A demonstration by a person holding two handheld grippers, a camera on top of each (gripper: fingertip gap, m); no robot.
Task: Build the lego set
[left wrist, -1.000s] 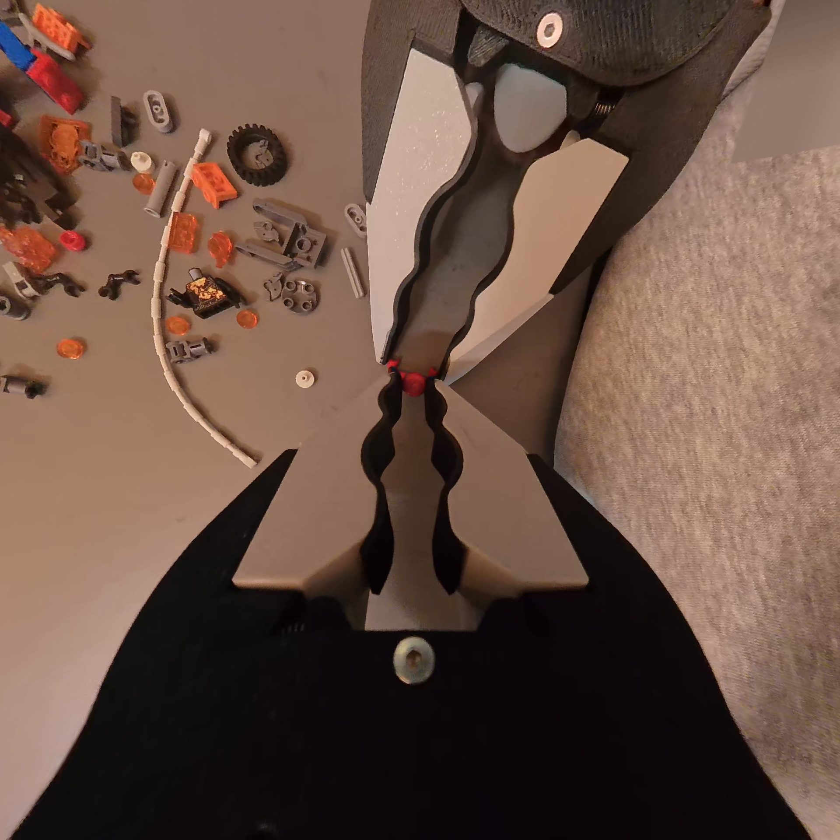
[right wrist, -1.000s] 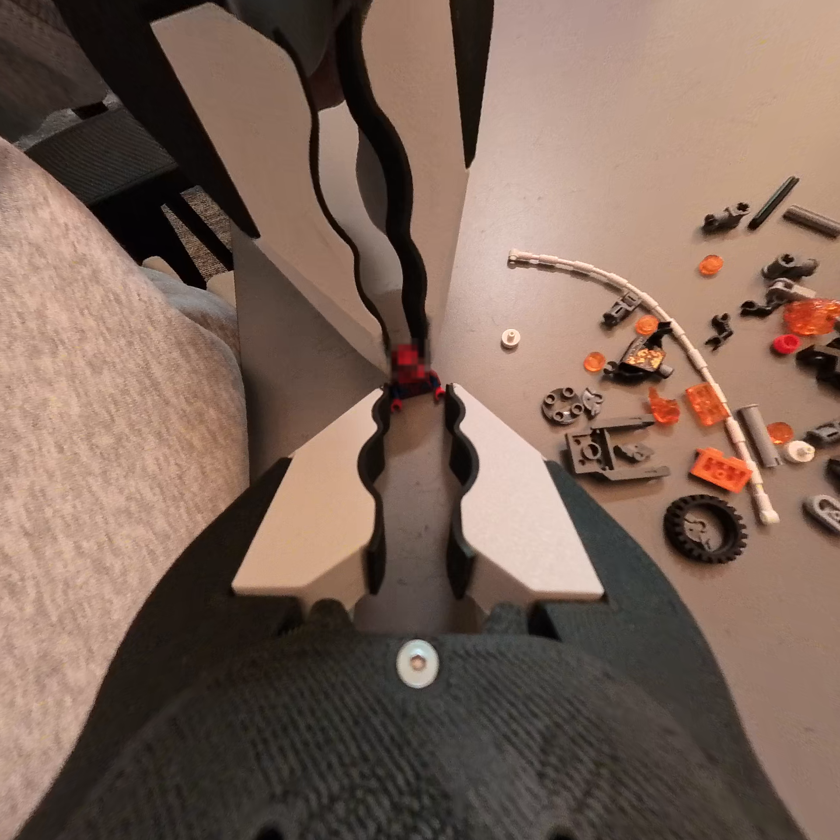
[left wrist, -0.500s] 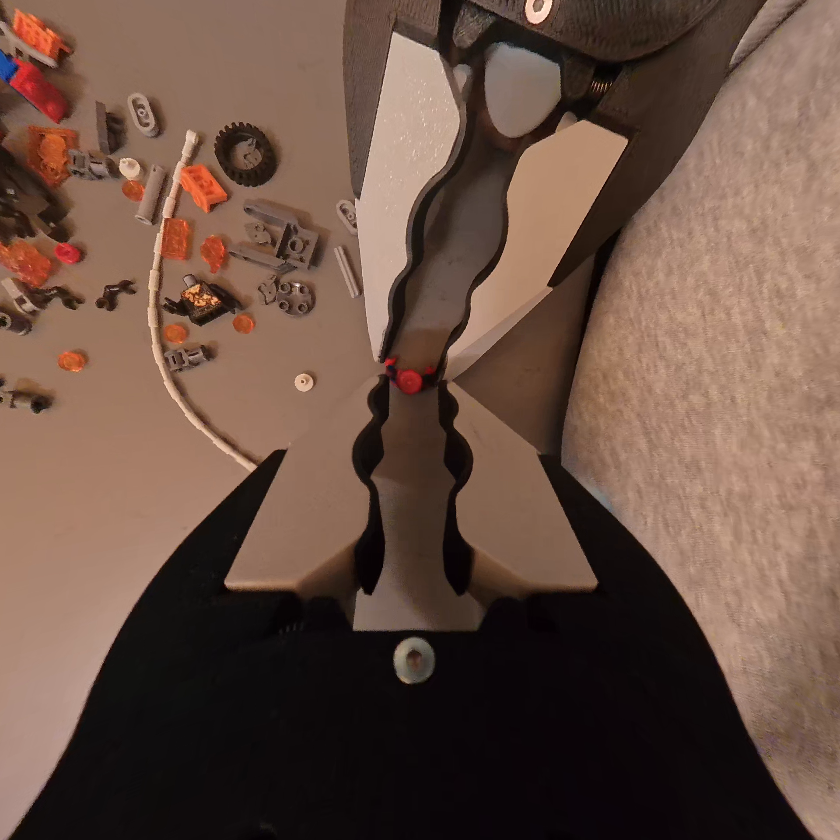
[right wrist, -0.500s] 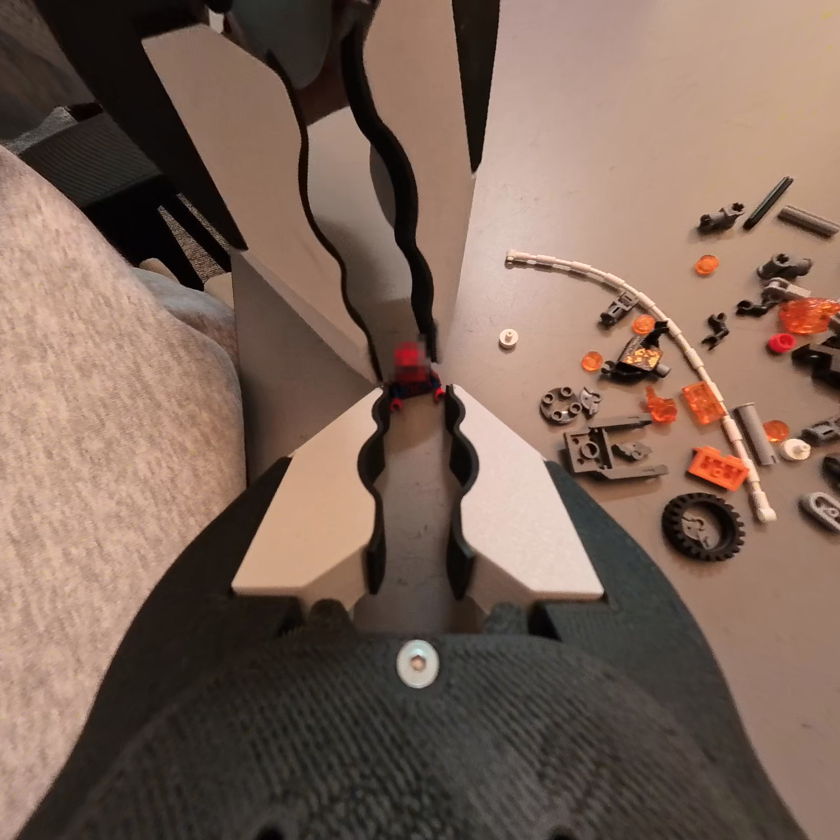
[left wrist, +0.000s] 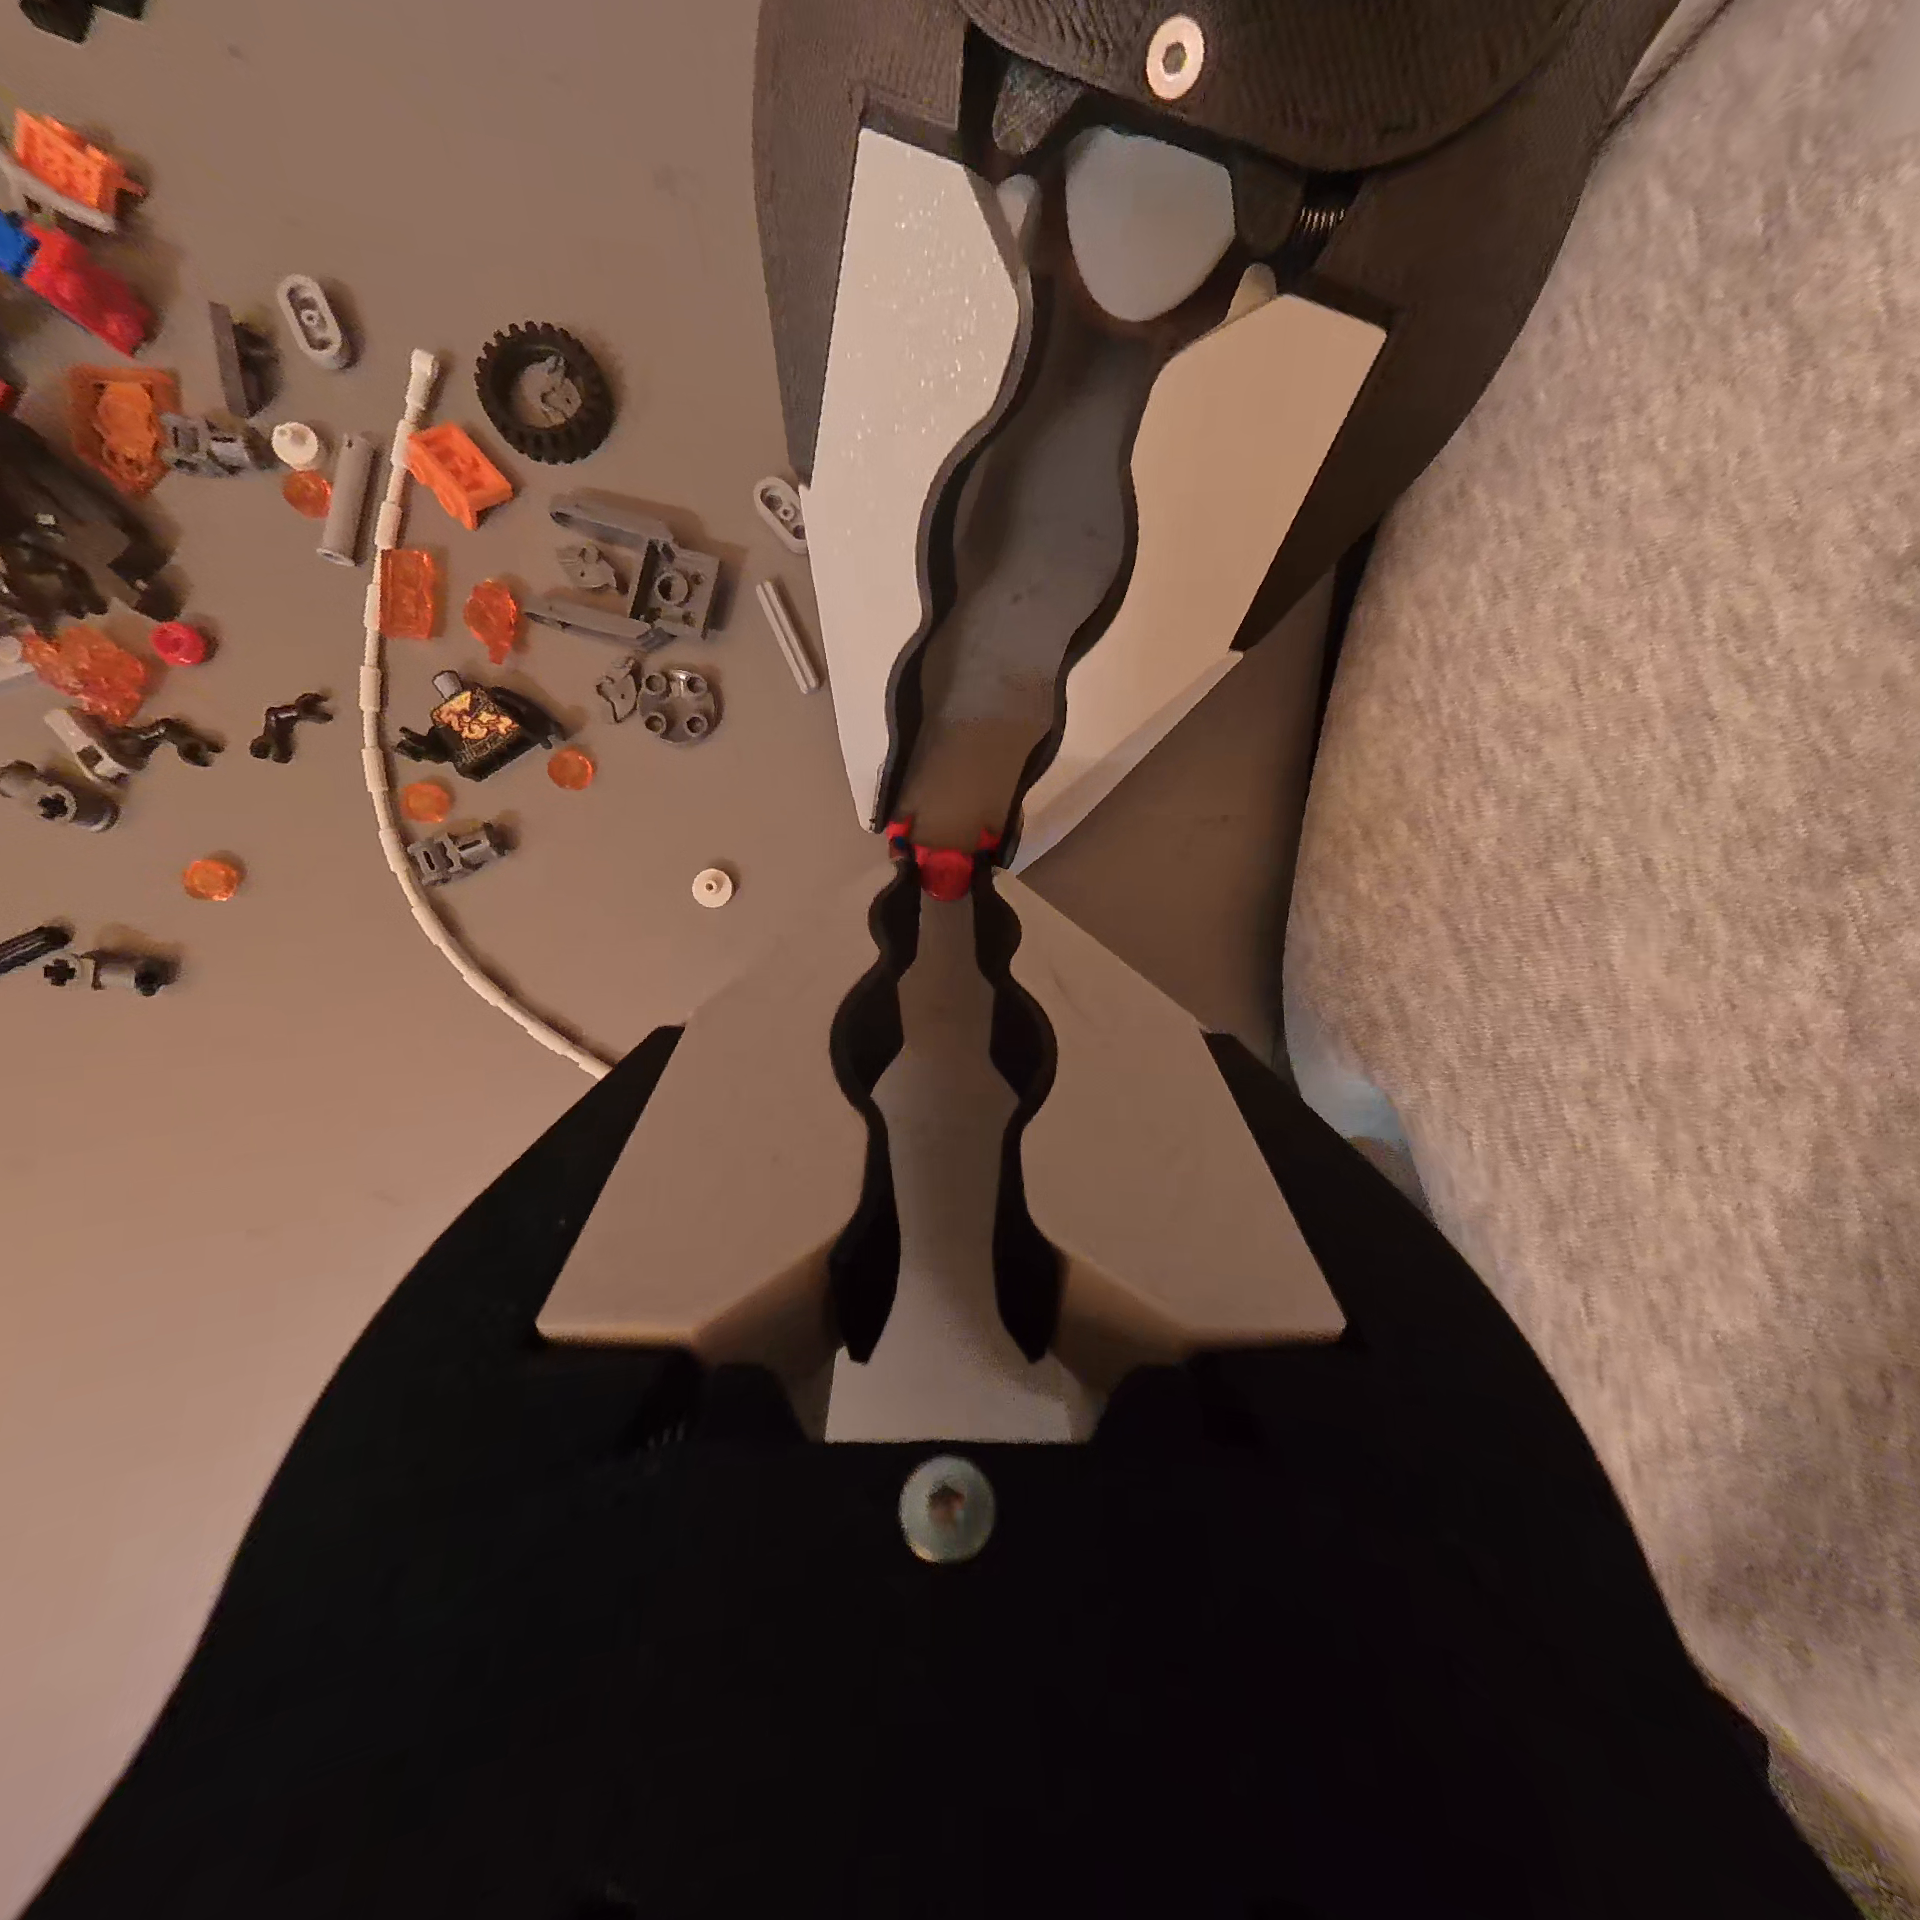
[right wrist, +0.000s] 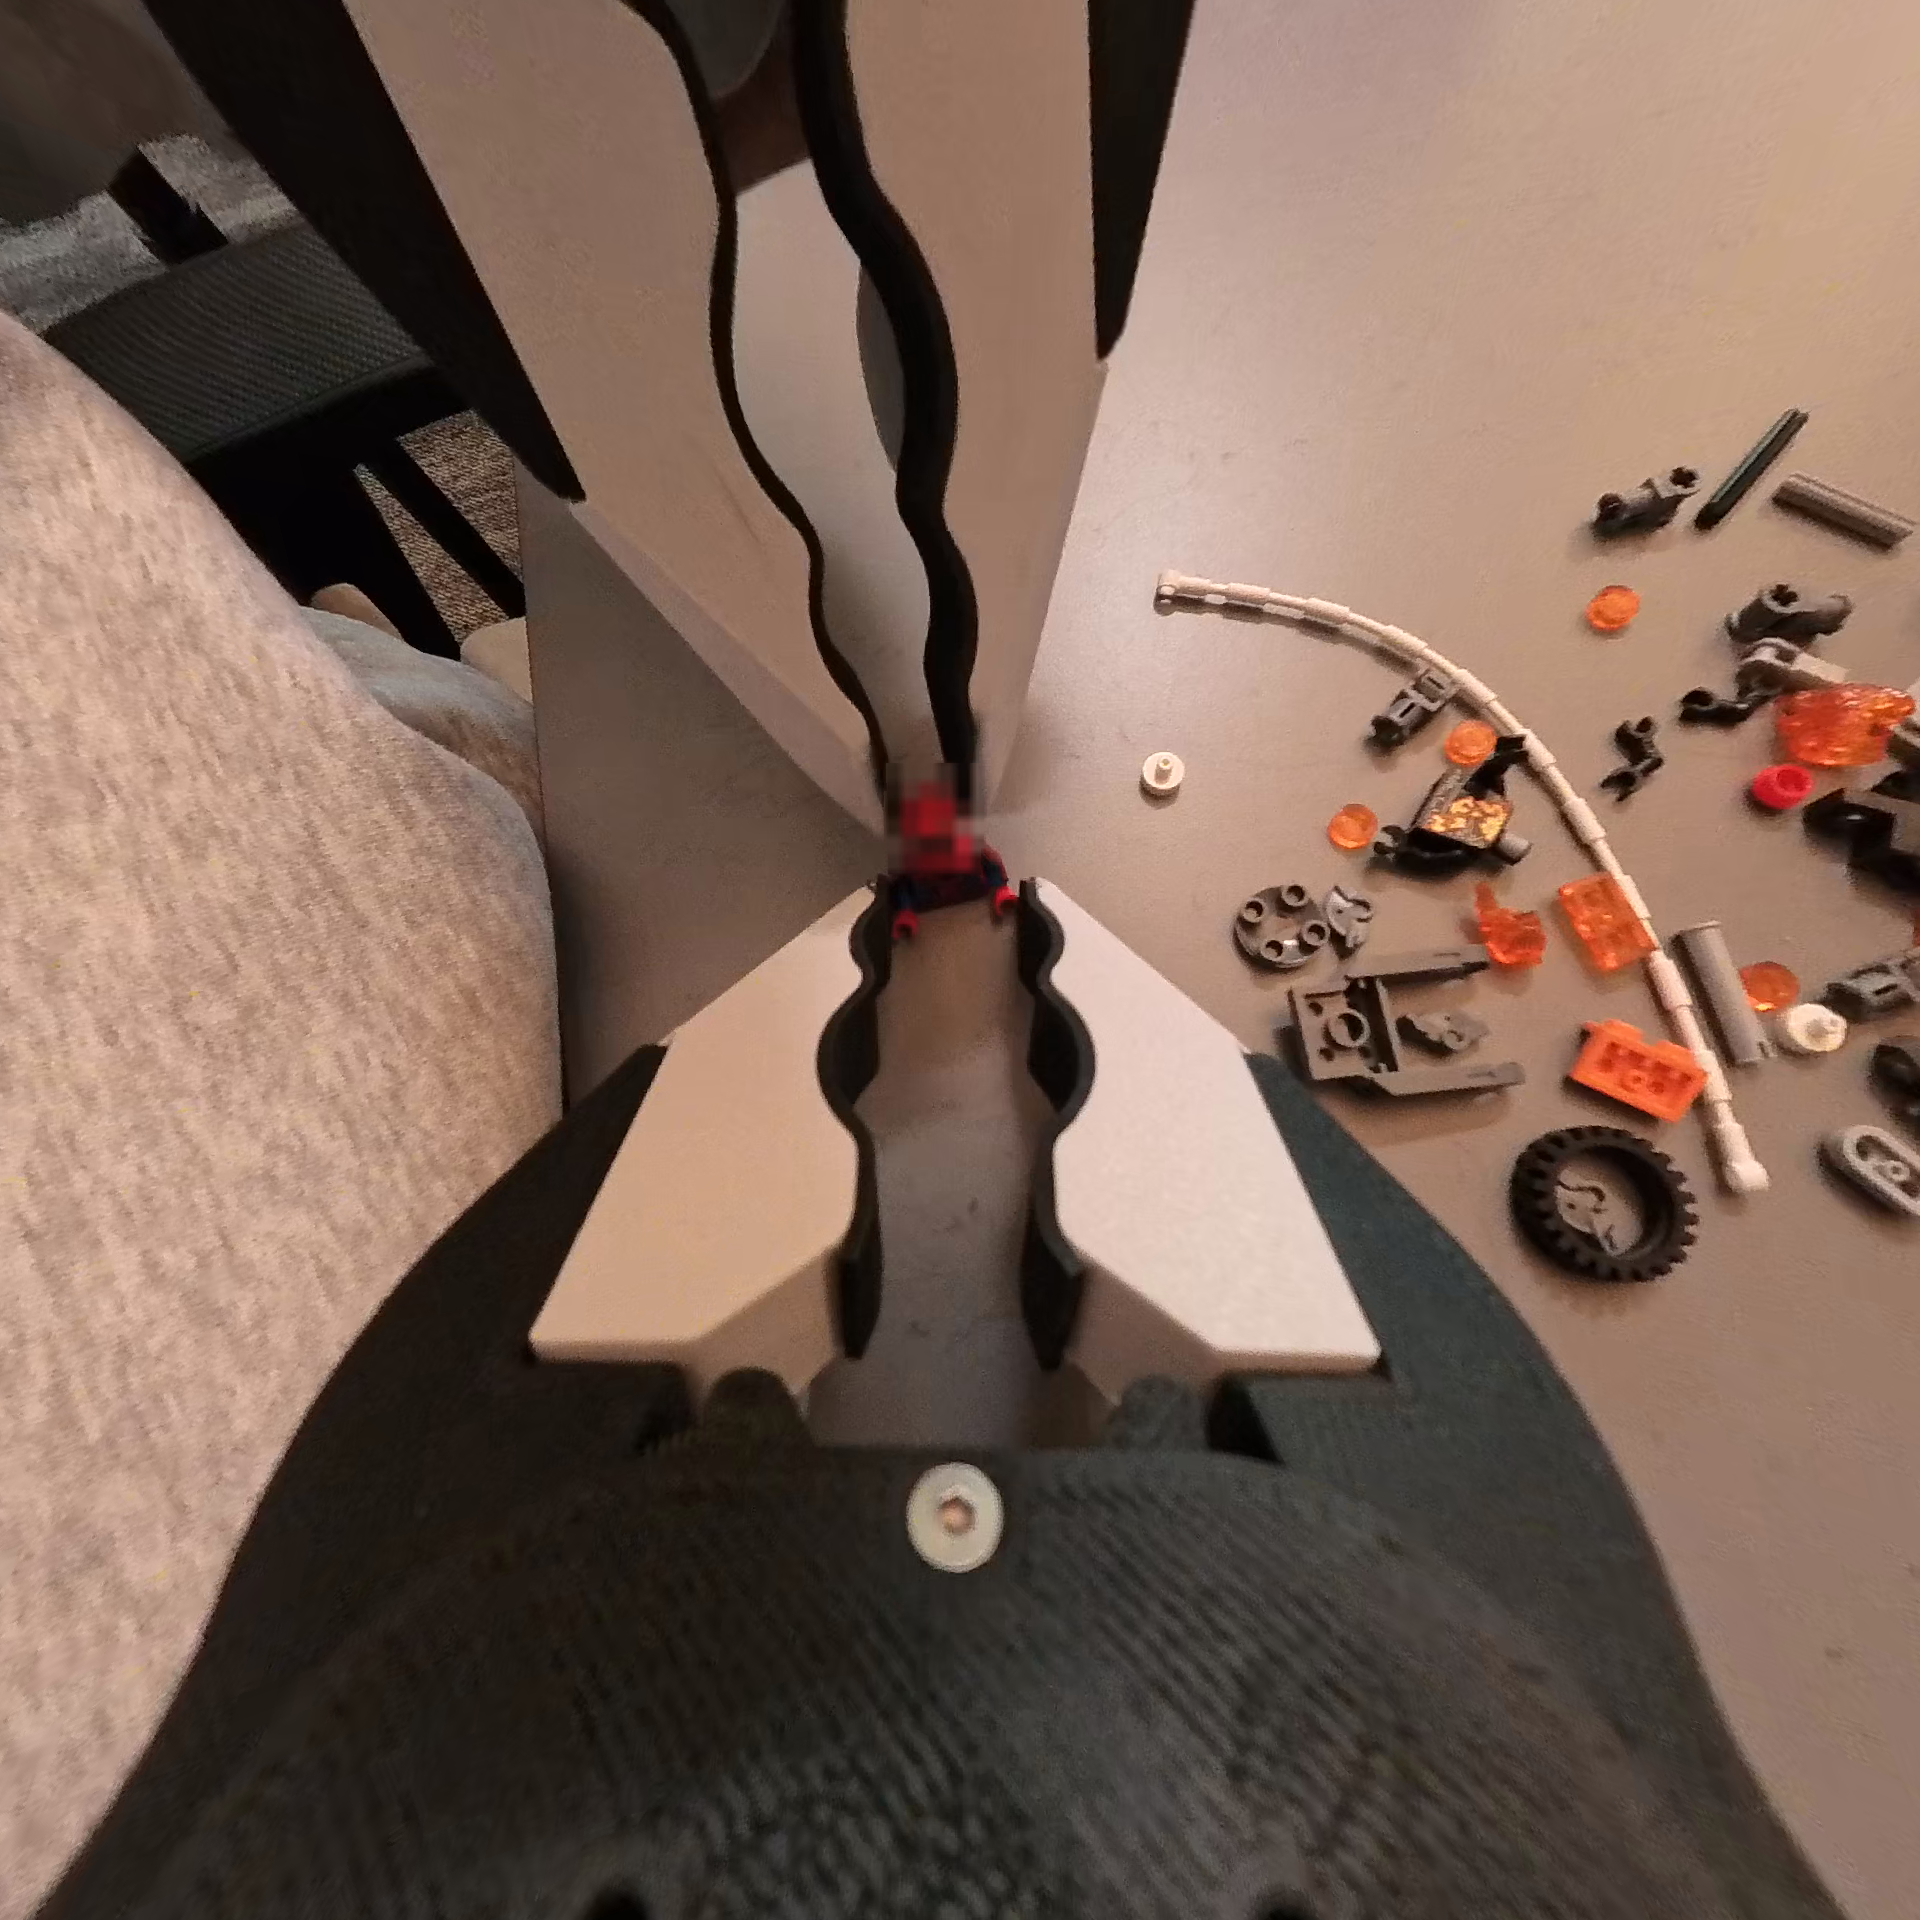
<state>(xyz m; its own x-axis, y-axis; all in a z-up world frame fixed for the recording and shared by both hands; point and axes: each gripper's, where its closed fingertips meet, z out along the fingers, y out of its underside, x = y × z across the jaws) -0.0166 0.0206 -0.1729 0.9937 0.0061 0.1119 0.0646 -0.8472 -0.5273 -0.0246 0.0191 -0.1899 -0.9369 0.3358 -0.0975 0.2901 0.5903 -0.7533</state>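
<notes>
A small red and blue lego minifigure (right wrist: 951,881) hangs between my two grippers, which meet tip to tip above the table edge. My right gripper (right wrist: 954,896) is shut on its torso, with the arms sticking out at the sides. My left gripper (left wrist: 943,889) is shut on its red head (left wrist: 943,871). In the left wrist view the right gripper (left wrist: 951,821) comes in from the top. In the right wrist view the left gripper (right wrist: 928,764) comes in from the top. The figure's legs do not show.
Loose lego parts lie on the brown table (left wrist: 260,1143): a black tyre (left wrist: 545,390), a white flexible hose (left wrist: 390,727), a black printed torso (left wrist: 478,724), orange and grey pieces. Grey knit clothing (left wrist: 1610,935) of a person fills the side off the table. A black chair (right wrist: 260,343) stands behind. My two grippers' fingertips are within a few centimetres of each other.
Both grippers have kept their hold on the figure and stayed tip to tip. The pair has shifted slightly, and the left gripper's tips have closed in on the head.
</notes>
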